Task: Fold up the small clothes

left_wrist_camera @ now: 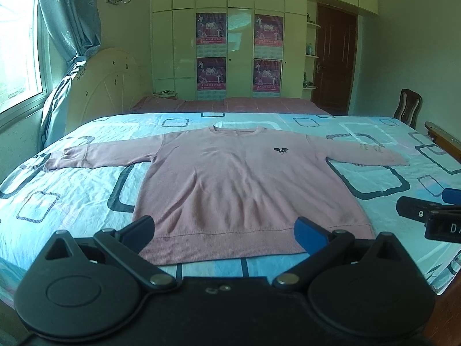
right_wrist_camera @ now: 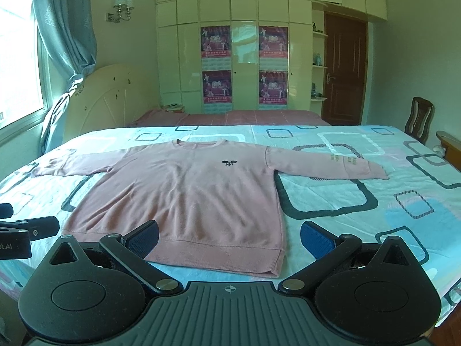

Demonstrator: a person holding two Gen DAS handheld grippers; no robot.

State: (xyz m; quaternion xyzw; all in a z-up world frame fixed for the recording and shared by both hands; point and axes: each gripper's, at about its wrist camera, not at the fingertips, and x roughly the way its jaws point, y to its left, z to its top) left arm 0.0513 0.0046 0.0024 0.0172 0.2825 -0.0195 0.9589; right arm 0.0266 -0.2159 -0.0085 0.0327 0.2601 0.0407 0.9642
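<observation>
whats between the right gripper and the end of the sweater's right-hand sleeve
Only bare patterned bedsheet. In the right wrist view, nothing lies between the open right gripper and the cuff of the pink sweater.

My left tool [left_wrist_camera: 224, 232] was black, with round hinge housings, silver screws and blue pads. My right tool [right_wrist_camera: 229, 236] had a ribbed grey base.

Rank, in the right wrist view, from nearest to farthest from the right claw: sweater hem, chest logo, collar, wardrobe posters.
From the right claw:
1. Sweater hem, just ahead, between its fingers.
2. Chest logo, mid-sweater.
3. Collar, far edge.
4. Wardrobe posters, back wall.
</observation>
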